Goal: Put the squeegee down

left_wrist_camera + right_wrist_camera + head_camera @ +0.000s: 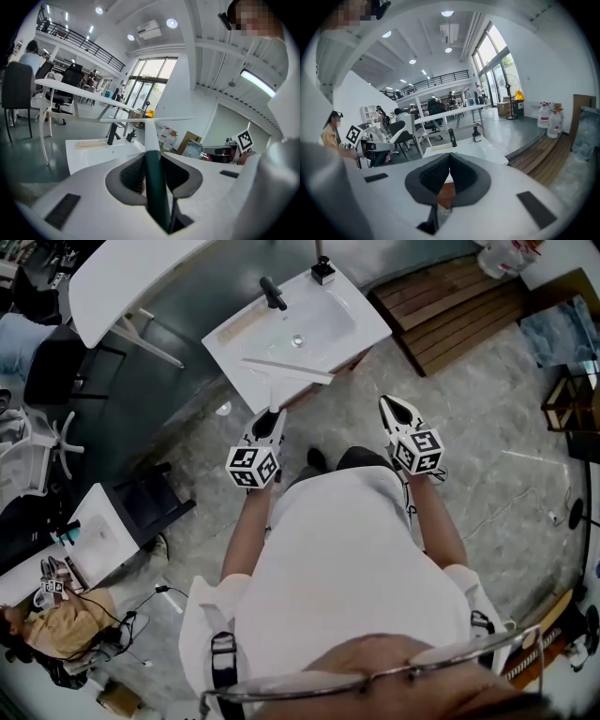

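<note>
The squeegee (284, 369) has a long white blade, a white shaft and a dark green handle (155, 187). My left gripper (270, 418) is shut on that handle, and the blade hangs crosswise over the front edge of the white sink (349, 332). In the left gripper view the squeegee (151, 136) runs straight out between the pads of the left gripper (154, 171), blade level at the far end. My right gripper (395, 410) is off to the right of the sink's corner, shut and empty. In its own view the right gripper (449, 159) has its pads meeting at the tips.
A black faucet (273, 293) and a small dispenser (322, 271) stand at the sink's back edge. A wooden platform (459, 310) lies to the right, with water jugs (548, 118) beyond. White desks and office chairs (42, 442) fill the left, where a seated person (56, 620) works.
</note>
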`<state>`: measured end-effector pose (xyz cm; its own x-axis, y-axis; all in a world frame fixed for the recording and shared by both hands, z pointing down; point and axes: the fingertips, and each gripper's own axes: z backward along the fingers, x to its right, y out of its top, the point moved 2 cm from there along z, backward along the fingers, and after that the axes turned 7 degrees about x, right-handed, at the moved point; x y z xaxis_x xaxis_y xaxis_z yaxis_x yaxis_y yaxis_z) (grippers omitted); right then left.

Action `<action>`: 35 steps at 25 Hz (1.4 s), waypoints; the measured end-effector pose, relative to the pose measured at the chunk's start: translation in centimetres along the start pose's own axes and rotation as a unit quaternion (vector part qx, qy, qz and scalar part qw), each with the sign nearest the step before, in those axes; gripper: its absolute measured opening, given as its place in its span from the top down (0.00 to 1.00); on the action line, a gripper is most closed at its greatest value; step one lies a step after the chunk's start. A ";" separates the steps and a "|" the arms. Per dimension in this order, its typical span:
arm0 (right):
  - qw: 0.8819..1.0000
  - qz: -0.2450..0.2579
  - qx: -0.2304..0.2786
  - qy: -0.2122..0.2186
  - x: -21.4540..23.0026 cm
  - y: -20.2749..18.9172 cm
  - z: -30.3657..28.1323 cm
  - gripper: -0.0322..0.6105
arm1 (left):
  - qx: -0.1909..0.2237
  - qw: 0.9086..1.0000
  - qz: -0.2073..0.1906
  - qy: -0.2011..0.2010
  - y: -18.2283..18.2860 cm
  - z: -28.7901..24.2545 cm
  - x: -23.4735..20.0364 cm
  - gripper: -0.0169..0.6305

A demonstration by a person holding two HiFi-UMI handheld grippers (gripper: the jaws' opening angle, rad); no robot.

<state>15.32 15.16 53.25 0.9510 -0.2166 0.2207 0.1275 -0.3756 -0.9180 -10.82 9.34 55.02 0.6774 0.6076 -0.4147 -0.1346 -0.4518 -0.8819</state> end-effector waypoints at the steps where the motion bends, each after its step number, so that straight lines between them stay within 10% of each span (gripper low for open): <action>1: 1.000 0.000 0.000 -0.001 0.2 0.2 -0.3 0.94 | 0.000 1.000 0.001 0.003 0.1 -0.2 -0.2 0.84; 22: 0.993 0.009 -0.040 0.114 7.9 4.8 -14.0 0.94 | 0.030 0.994 0.021 0.107 3.2 -10.1 -1.3 0.84; 35: 0.973 0.013 -0.078 0.218 12.6 5.9 -21.1 0.94 | 0.045 0.971 0.018 0.234 4.2 -14.5 -0.2 0.84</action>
<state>22.08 -8.78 57.52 0.7387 -0.5766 0.3491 0.0293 -0.4899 -0.8713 -1.02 -2.12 54.65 0.9226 0.2206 -0.3164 -0.2121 -0.3950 -0.8939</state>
